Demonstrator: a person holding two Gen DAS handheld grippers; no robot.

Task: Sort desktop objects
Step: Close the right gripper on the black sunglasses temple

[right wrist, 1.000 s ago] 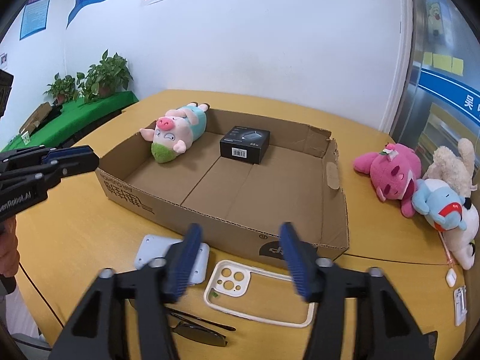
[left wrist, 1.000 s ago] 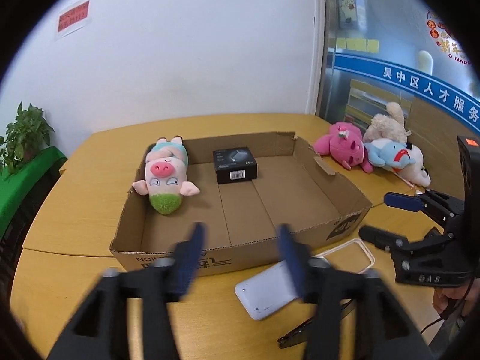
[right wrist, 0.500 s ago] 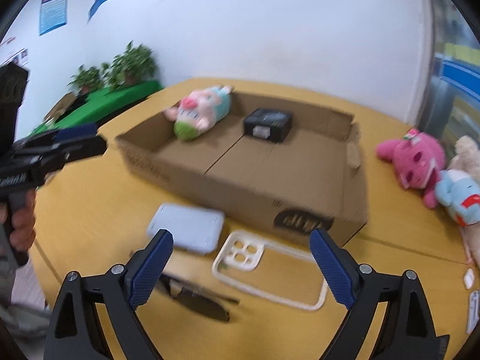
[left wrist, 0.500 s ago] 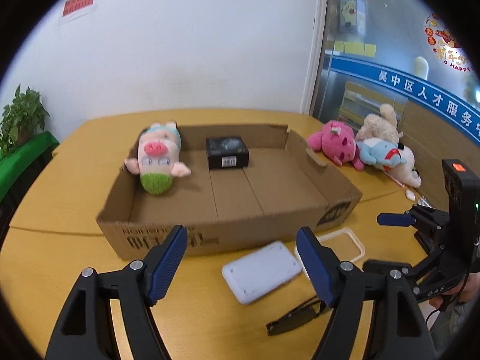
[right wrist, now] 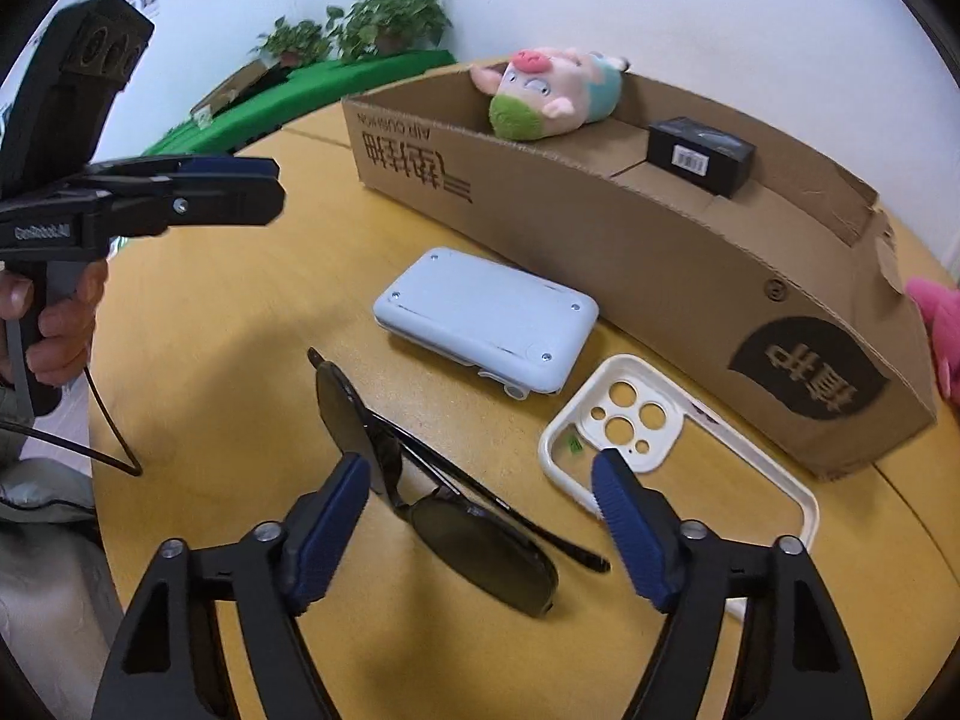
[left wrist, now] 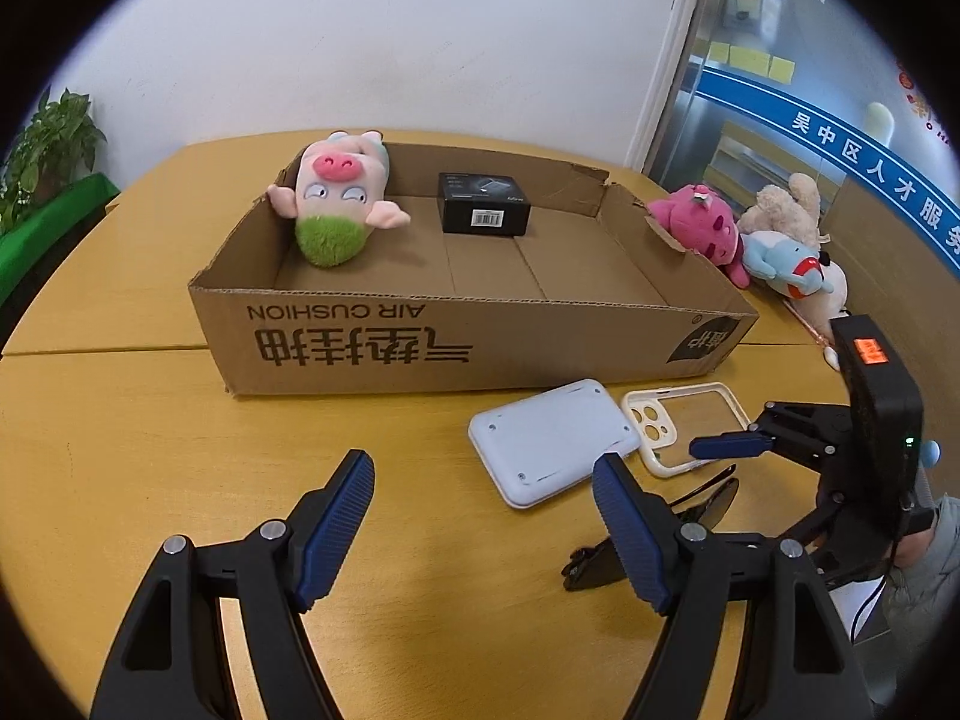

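Foreground, right wrist view: right gripper [right wrist: 480,531] spread wide and empty, poised over folded dark sunglasses [right wrist: 432,486] lying low at centre on the wooden table [right wrist: 228,360]. Likely light, rigid yet fragile, with slick lenses; best taken across the stacked temples or the bridge, not on the lens faces. Foreground, left wrist view: left gripper [left wrist: 483,531] likewise wide open, holding nothing, over bare tabletop at lower centre. Just beyond the sunglasses: pale blue flat device [right wrist: 486,318] at centre, probably stiff and smooth, graspable across its short edges; cream phone case [right wrist: 672,456] at centre right, light and flexible, best pinched on one rim. Behind these, running to the upper right: open cardboard box [right wrist: 660,276], already containing a pig plush [right wrist: 546,93] and a small black carton [right wrist: 699,153]. Far right of the left wrist view: pink plush [left wrist: 699,228], beige plush [left wrist: 786,204] and blue-white plush [left wrist: 792,264] heaped beside the box, soft and compressible, tolerant of a grip almost anywhere.
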